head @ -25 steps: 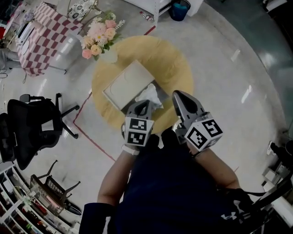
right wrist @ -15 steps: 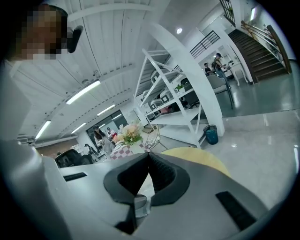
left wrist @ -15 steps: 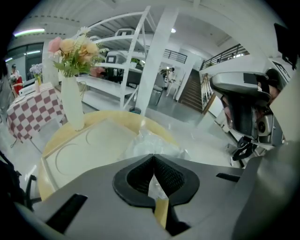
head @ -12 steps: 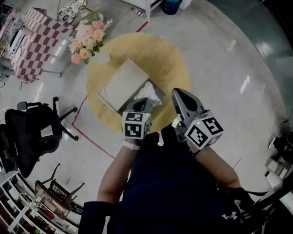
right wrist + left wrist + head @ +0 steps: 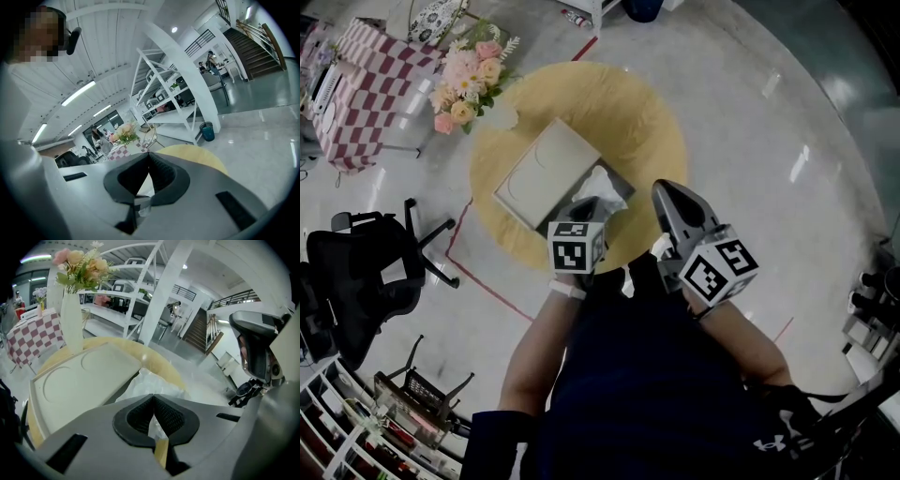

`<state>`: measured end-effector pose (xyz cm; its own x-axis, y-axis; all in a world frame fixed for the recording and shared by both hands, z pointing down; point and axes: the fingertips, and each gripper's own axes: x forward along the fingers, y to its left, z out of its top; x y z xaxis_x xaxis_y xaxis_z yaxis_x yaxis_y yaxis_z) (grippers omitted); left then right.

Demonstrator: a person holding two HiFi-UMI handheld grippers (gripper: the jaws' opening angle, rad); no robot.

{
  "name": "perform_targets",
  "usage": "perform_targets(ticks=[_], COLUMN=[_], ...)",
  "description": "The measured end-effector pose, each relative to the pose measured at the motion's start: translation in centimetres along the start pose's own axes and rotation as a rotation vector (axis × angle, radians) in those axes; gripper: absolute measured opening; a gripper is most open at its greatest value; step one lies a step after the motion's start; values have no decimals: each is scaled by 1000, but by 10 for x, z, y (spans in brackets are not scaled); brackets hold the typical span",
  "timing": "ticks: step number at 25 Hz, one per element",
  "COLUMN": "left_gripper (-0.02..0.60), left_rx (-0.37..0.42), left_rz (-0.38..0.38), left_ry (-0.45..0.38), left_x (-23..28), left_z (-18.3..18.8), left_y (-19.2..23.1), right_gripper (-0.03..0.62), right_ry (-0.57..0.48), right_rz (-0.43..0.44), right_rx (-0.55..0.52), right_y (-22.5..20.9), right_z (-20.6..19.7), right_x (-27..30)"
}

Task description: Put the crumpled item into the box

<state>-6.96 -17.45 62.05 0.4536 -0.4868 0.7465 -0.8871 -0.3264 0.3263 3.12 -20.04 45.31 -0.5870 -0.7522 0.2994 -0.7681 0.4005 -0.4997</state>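
left gripper (image 5: 585,205), center frame, jaws pressed together, tips maybe touching the paper (image 5: 602,184) beside the box (image 5: 539,172). right gripper (image 5: 663,189) closed too.

I'm seeing the round table (image 5: 652,112) showing pale yellow, and the box (image 5: 534,173) is looking cream, with faint curved lines across its top. The crumpled item (image 5: 605,186) is reading white and slightly see-through. The left gripper (image 5: 586,206) and right gripper (image 5: 668,192) are showing grey with black ribbed pads (image 5: 135,416), their cubes (image 5: 575,248) patterned in black-and-white squares. The flowers (image 5: 461,80) are glowing pink and peach above a white vase (image 5: 71,319). A cloth (image 5: 347,94) is showing red-and-white checks, the chair (image 5: 356,267) black, the floor (image 5: 750,187) glossy pale grey with a red line (image 5: 492,291) crossing it, and the person's shirt (image 5: 656,394) dark navy
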Motion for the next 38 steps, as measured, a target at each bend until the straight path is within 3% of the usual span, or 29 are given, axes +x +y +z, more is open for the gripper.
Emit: perform_targets(ticks=[38], left_gripper=[18], left_rx=[-142], left_rz=[48], left_ry=[141], left_x=[70], left_z=[-18], left_y=[27], right_gripper=[5], right_ry=[52], right_rz=[-53], right_rx=[58], right_y=[-40], right_z=[2], right_x=[16])
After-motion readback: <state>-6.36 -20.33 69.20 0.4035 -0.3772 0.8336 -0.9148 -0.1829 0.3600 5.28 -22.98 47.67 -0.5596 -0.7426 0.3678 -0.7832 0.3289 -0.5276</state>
